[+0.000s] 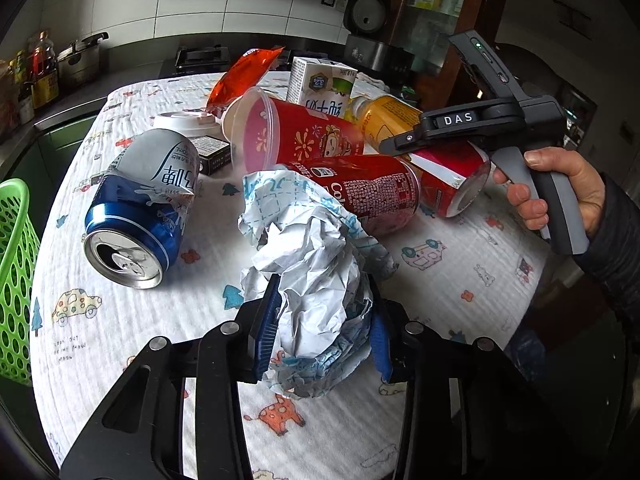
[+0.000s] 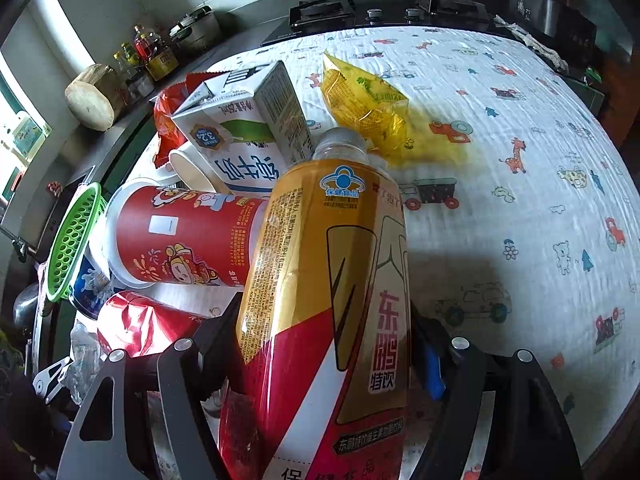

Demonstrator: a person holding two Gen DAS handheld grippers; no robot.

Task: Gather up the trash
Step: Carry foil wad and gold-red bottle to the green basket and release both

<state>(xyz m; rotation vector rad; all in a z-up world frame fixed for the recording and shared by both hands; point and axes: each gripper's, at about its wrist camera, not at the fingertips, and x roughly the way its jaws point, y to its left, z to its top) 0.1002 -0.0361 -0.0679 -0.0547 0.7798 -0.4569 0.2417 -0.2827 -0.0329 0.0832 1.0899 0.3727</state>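
Observation:
A crumpled white and blue paper (image 1: 312,248) lies at the near edge of the trash heap. My left gripper (image 1: 322,320) is shut on it, both blue pads pressing into its sides. In the right wrist view a yellow and red drink bottle (image 2: 320,280) lies between the fingers of my right gripper (image 2: 324,344). The left finger is against it and the blue right pad (image 2: 434,364) stands a little off it, so that gripper is open. The left wrist view shows a hand (image 1: 560,188) holding that gripper over the same bottle (image 1: 384,116).
On the printed tablecloth (image 1: 440,280) lie a blue beer can (image 1: 136,208), two red cans (image 1: 372,192), a red cup (image 1: 296,136), a milk carton (image 1: 320,88), an orange wrapper (image 1: 240,76) and a yellow wrapper (image 2: 364,108). A green basket (image 1: 14,280) stands off the table's left.

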